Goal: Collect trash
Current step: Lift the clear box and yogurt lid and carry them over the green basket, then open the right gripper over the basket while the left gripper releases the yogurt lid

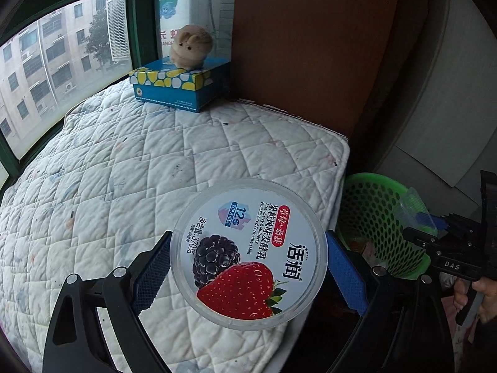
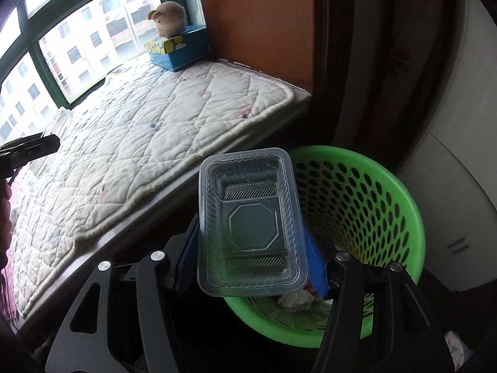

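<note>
The left gripper (image 1: 248,264) clamps a round yogurt tub (image 1: 249,253) by its sides, above the quilt's (image 1: 124,171) edge; its clear-rimmed lid shows a strawberry, a mulberry and Chinese lettering. To the right, the right gripper (image 2: 251,248) grips a clear rectangular tray (image 2: 250,223), empty and ribbed, with an octagon moulded in its base, over the near rim of the green basket (image 2: 372,192). Crumpled paper (image 2: 295,301) lies inside the basket.

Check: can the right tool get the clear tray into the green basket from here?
Probably yes. The right tool grips the clear plastic tray beside the green basket, partly over its near rim. The basket's mouth is open, holding only crumpled paper at the bottom.
</note>
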Demonstrator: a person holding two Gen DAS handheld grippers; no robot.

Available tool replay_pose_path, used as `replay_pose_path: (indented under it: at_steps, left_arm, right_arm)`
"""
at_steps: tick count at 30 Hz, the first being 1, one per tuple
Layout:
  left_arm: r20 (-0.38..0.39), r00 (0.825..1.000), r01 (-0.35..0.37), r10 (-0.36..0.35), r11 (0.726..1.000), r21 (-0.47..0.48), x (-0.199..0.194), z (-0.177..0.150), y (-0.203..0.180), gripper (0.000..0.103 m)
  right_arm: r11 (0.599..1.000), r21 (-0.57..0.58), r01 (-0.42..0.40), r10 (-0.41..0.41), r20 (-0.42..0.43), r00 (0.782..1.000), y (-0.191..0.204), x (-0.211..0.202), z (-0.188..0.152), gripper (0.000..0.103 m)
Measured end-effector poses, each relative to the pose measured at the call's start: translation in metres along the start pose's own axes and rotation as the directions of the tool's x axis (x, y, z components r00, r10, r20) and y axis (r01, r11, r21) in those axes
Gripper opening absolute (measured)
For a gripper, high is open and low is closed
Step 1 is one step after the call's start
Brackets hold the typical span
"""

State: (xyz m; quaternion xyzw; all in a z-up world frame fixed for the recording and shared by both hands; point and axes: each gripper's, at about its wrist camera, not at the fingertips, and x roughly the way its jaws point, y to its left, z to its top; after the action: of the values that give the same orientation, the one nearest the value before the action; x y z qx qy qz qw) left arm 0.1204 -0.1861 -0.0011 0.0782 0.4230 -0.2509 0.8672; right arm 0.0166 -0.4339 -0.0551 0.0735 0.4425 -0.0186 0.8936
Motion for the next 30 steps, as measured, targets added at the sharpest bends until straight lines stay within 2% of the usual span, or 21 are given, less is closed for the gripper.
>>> replay_pose_path:
  at_steps: [8,13,18,30]
  left_arm:
    - [-0.014,0.999,0.052,-0.051,0.998,0.043,0.009,0.002,-0.04,0.09]
    - [-0.022,0.997,0.078,-0.077,0.995,0.068,0.012,0.007,-0.06,0.09]
    - [-0.032,0.994,0.103,-0.101,0.991,0.09,0.017,0.01,-0.079,0.09]
    - [-0.072,0.987,0.149,-0.14,0.98,0.132,0.041,0.006,-0.125,0.09]
  right_arm:
    - [0.997,0.066,0.049,-0.049,0.002,0.999,-0.031,-0.003,-0.006,0.061]
    - [0.993,0.105,0.056,-0.057,0.009,0.998,-0.046,-0.008,-0.01,0.067]
    - [0.992,0.112,0.064,-0.066,0.018,0.998,-0.055,-0.019,-0.015,0.067]
    - [0.987,0.11,0.113,-0.117,0.037,0.992,-0.065,-0.052,-0.028,0.076]
